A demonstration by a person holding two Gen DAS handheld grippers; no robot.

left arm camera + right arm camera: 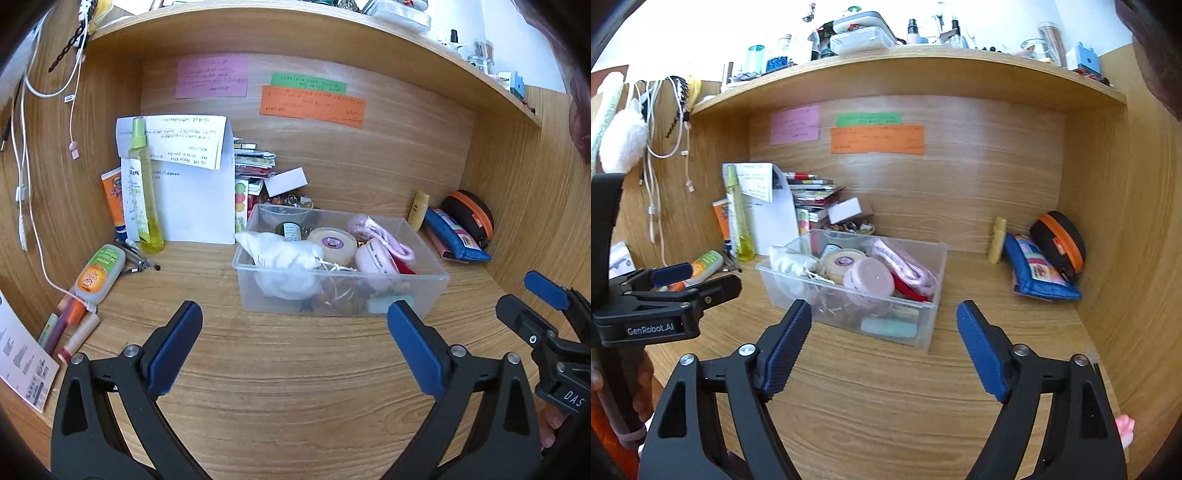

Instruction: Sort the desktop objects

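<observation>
1. The left gripper (295,332) hovers above the wooden counter (295,387) with its blue-padded jaws wide apart, holding nothing.
2. The right gripper (884,343) hangs over the same counter, its jaws also spread wide and empty; it shows at the right edge of the left wrist view.
3. A clear rectangular plastic bin (424,286) stands mid-counter, just ahead of both grippers.
4. Inside the bin lie a white cloth pouch (284,258), a round cream tin (332,242), a pale pink round case (868,280) and a pink woven strap (905,267).
5. A tall yellow-green spray bottle (144,192) stands upright at the back left, in front of white papers (195,206).
6. A blue zipped pouch (1039,275) leans against a black case with an orange zip (1062,242) in the right back corner, a small yellow tube (997,240) just beside them.
</observation>
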